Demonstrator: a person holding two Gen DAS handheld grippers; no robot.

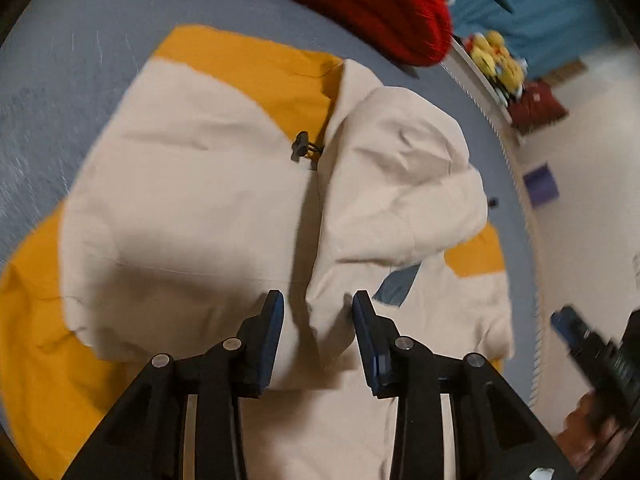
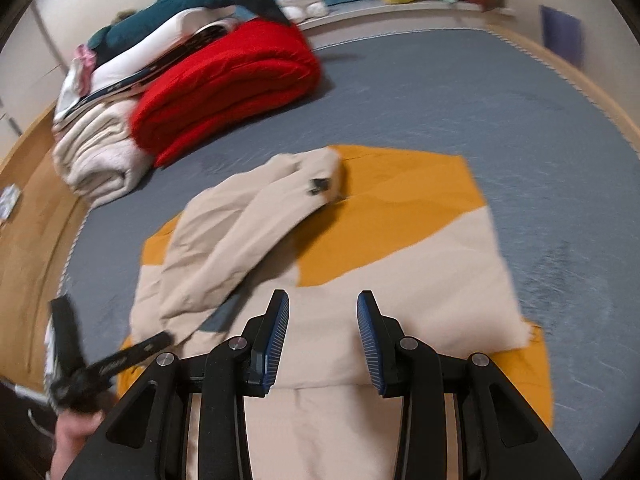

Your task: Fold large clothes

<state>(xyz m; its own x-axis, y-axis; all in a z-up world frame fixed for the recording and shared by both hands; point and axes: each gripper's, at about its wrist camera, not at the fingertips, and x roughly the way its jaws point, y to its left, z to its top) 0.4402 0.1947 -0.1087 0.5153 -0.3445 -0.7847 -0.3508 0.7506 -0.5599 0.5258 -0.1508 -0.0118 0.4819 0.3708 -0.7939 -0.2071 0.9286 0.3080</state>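
Jacket [image 2: 360,280], cream and orange, lies partly folded on the bed [image 2: 480,92], one sleeve [image 2: 256,224] laid across its body. We hold both tools above its near edge: left tool [image 1: 318,300] and right tool [image 2: 323,300] stand apart, gripping nothing. Risk, we judge: slippery fabric could slide and the loose sleeve could unfold if we pinch only one layer.

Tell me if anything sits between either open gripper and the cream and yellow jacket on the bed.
Nothing visible does. The left gripper and the right gripper both hang open right over the jacket. The folded red blanket lies apart, farther up the bed.
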